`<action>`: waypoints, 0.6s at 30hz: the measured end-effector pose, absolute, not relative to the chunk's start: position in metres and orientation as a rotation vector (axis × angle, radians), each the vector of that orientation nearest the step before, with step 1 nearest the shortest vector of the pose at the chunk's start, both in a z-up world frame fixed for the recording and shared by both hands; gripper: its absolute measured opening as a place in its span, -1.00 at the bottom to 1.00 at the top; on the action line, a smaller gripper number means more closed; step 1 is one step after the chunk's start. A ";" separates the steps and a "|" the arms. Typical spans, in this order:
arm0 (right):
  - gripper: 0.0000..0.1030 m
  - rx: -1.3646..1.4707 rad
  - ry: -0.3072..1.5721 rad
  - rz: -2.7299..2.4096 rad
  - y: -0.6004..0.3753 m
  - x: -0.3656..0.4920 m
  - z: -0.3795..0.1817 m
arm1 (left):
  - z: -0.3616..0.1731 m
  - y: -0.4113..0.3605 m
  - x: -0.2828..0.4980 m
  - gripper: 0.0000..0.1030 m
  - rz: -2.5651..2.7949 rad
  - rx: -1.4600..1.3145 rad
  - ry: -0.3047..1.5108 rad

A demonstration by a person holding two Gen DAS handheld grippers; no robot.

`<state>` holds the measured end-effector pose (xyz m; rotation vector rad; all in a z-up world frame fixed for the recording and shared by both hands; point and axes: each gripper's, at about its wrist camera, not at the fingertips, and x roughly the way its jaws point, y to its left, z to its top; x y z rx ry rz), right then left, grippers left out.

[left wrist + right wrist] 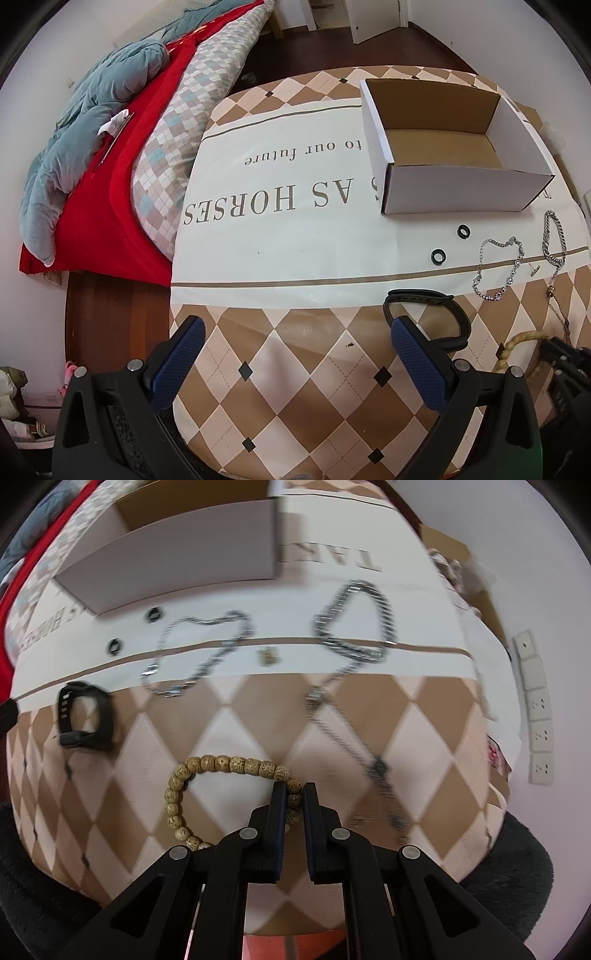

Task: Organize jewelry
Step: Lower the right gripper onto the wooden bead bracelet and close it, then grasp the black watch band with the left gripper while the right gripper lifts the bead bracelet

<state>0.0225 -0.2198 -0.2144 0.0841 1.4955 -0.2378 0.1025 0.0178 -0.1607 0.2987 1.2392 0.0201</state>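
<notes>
**A:** Start with the box. Your white cardboard box [458, 155] sits open on the diamond-patterned tablecloth [295, 369], and from your left wrist view its brown floor is bare — nothing lies in it.

**B:** And the jewelry around it?

**A:** All of it is on the cloth, in front of the box. Two small black rings [439, 255] lie just ahead of its near wall. Beside them is a thin silver bracelet [498, 269], then a heavier silver chain bracelet [554, 240], with a small stud [532, 270] between the two. A black watch band [424, 317] lies nearer you, right by your left gripper's right-hand finger.

**B:** What is my left gripper doing?

**A:** Your left gripper [299, 328] has its blue-padded fingers [186, 354] spread wide, with only tablecloth between them. The band touches neither pad, as far as I can tell.

**B:** And my right?

**A:** Your right gripper [294, 794] points down at the wooden bead bracelet [207, 775], which lies on the cloth closest to you, well short of the box. The fingers [277, 805] are drawn together on the right-hand side of the loop — a couple of beads are pinched between the tips. The rest of the loop curves away to the left, flat on the cloth.
</notes>
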 end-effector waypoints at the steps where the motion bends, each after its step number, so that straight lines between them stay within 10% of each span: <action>1: -0.82 0.087 1.495 -0.251 -0.226 0.022 -0.214 | -0.161 0.018 0.103 0.99 0.018 0.296 1.241; 14: -0.77 0.167 1.498 -0.290 -0.257 0.021 -0.210 | -0.194 0.017 0.127 0.93 -0.108 0.151 1.365; 18: -0.75 0.177 1.504 -0.287 -0.265 0.023 -0.210 | -0.211 0.006 0.128 0.55 -0.173 0.163 1.420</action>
